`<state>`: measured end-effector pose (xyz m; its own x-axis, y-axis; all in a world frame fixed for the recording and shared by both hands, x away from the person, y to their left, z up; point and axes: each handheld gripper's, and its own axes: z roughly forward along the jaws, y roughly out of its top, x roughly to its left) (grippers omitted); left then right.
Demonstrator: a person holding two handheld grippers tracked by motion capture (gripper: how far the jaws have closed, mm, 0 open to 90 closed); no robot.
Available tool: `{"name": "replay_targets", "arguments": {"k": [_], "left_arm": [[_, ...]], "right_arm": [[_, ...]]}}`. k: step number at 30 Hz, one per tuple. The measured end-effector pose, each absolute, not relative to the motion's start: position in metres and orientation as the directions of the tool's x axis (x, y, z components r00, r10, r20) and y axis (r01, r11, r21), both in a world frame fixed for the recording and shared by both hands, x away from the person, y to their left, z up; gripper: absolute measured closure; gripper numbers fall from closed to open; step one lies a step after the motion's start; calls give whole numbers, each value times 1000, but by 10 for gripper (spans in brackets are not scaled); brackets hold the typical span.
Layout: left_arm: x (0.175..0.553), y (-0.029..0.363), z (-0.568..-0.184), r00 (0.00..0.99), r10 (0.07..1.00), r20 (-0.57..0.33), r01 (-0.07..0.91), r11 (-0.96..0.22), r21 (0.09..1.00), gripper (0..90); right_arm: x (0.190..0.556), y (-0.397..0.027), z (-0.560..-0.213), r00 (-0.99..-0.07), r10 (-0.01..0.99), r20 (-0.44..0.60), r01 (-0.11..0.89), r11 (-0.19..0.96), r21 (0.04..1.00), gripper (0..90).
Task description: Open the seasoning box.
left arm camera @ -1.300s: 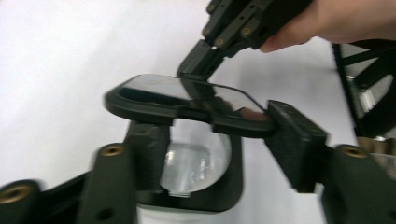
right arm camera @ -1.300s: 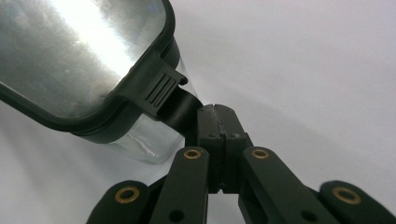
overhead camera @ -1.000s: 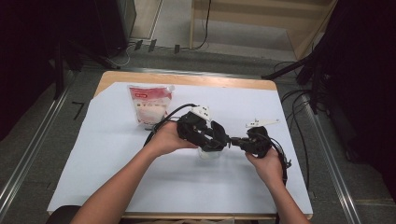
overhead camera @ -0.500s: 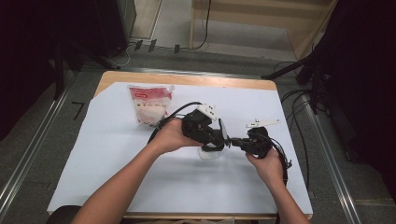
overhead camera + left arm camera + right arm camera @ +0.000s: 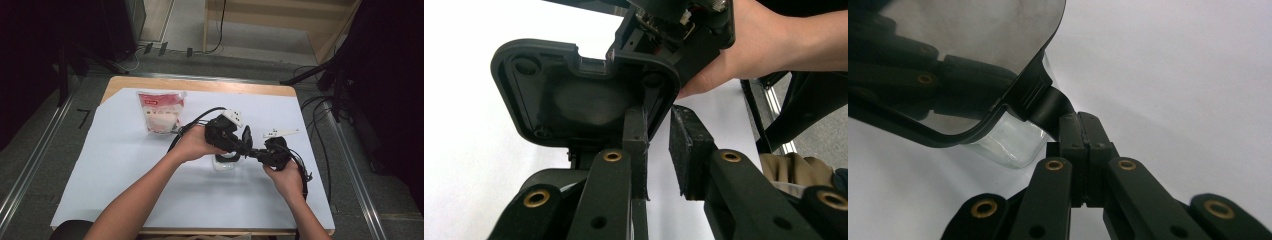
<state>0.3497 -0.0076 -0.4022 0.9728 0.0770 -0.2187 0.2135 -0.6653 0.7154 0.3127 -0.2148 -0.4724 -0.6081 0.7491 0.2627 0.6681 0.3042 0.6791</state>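
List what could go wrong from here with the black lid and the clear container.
1. The right gripper pinches only the small tab of the lid; the tab could slip and the lid drop.
2. The left gripper, whose jaws have just been closing, shows a gap below the lid's corner; it may miss the rim.
3. Nothing holds the clear container; a pull could tip or drag it.

Black lid (image 5: 584, 95), clear container (image 5: 225, 164), red-and-white pouch (image 5: 161, 111), white sheet (image 5: 125, 165) over tan table (image 5: 200, 86).
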Motion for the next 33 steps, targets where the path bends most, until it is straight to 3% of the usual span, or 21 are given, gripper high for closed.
{"name": "replay_targets", "arguments": {"k": [10,22,33], "left_arm": [[352,-10,-405,964,81,-254,243,-661,710,783],[347,12,-390,958,105,-268,270,-654,707,688],[340,44,-391,940,190,-282,337,-640,691,676]], "right_arm": [[313,-215,-473,-606,750,265,673,306,673,900],[298,-225,-463,-614,744,262,654,295,697,900],[264,-214,-458,-669,694,265,612,312,727,752]]}}
